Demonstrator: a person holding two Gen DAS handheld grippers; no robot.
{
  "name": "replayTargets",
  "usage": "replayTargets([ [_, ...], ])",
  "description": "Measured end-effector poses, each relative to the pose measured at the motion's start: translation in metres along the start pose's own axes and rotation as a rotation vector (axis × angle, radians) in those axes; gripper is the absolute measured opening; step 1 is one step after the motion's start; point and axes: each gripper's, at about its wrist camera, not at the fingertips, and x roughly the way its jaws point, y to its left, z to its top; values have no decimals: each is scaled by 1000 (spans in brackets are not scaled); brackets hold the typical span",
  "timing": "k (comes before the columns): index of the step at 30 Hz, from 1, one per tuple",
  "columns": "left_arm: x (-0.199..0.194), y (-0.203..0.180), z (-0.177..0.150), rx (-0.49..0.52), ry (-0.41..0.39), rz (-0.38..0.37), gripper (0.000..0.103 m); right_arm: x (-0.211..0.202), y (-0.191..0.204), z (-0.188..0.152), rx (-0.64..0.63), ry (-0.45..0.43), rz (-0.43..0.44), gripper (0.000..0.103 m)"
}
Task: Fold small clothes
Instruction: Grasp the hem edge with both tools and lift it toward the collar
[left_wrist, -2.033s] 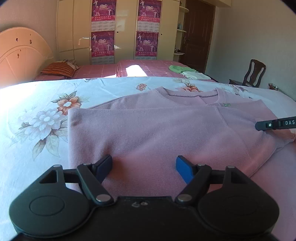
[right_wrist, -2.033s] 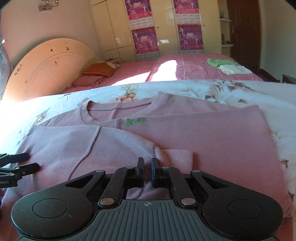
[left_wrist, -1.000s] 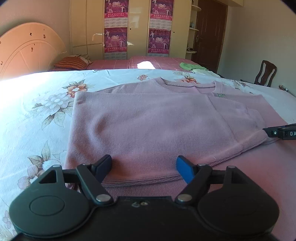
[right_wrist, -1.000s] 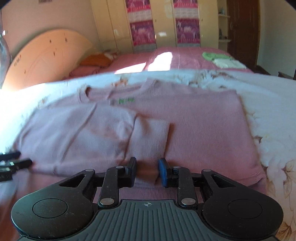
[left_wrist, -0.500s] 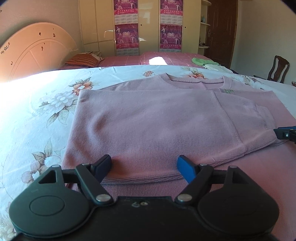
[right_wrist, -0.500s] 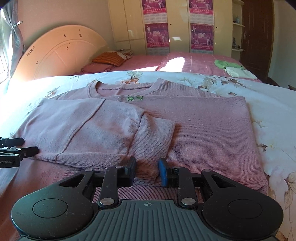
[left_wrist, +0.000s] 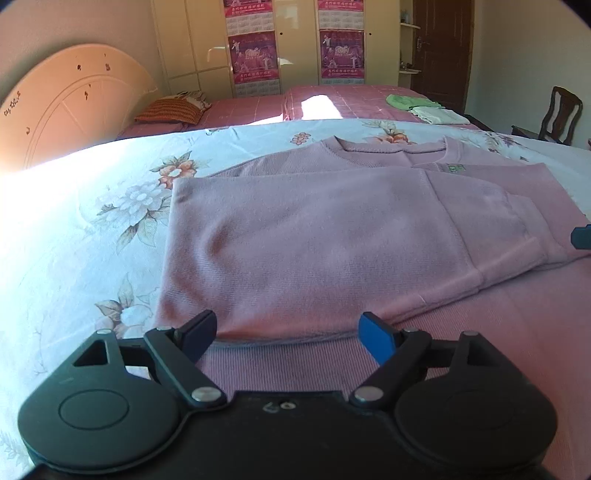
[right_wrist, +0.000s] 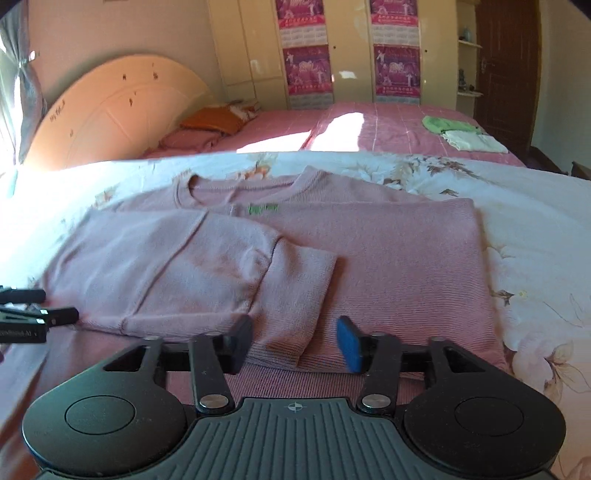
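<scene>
The bed (left_wrist: 74, 229) with its flowered sheet fills the near part of the room, and the pink sweater (left_wrist: 332, 236) lies spread across it, neck hole toward the far side. One side panel is already folded over the body, and its sleeve (right_wrist: 295, 295) lies across the front with the cuff pointing back toward the near hem.

It looks like a light, soft knit, so I judge it will sag and drape the moment it is lifted and will slide over itself rather than hold a crease. It is not fragile, but a pinch through one layer would likely drag that layer alone and rumple the fold. The firmer ribbed edges seem the best places to take hold: the near hem, the cuff, or the corners of the unfolded side, with both layers pinched together.

The left claw (left_wrist: 288, 332) stands wide open just above the near edge of the folded panel, with cloth under the gap but nothing pinched, and it has been spreading a little more. The right claw (right_wrist: 295, 343) has just been opening too; the cuff lies between its fingers, yet the pads stand clear of it on both sides, so it holds nothing.

On the farther bed (right_wrist: 369, 129) a few small folded cloths (right_wrist: 465, 134) sit in a pile.
</scene>
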Motion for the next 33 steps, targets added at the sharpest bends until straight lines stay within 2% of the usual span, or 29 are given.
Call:
replayTargets([
  [2,-23,9,-20,-2,-13,-6,83,-27,-8,-11,24,5,20,69],
  [4,-49,23,-47,-30,-18,-11,80,-58,-16,-29,34,13,2,69],
  [8,-98,56,-111,-110,38,-39,70,-118,-40,-73,108,49,-37,69],
  [11,-127,75,-151,-198,73,-170,69,-158,-57,-108,214,71,-43,69],
  [13,-144,84,-171,-262,72,-326,69,-182,-69,-131,295,80,-45,69],
  [15,-150,88,-185,-329,88,-455,69,-197,-80,-153,412,103,6,69],
  [17,-151,91,-197,-391,89,-537,69,-205,-88,-176,540,104,84,69],
  [21,-147,103,-218,-550,82,-668,67,-222,-82,-202,636,55,154,69],
  [25,-142,105,-220,-600,69,-676,62,-223,-74,-205,630,66,217,68],
  [27,-137,101,-215,-587,72,-659,52,-217,-70,-202,607,71,216,60],
  [28,-134,99,-212,-584,74,-647,45,-214,-71,-202,614,72,216,51],
  [30,-128,100,-212,-614,66,-646,40,-204,-75,-204,666,75,230,32],
  [31,-126,100,-213,-631,64,-638,31,-201,-76,-206,670,81,224,24],
  [32,-125,101,-214,-637,63,-622,16,-200,-76,-207,668,79,221,18],
  [33,-125,101,-214,-635,66,-600,5,-201,-76,-207,659,79,218,15],
])
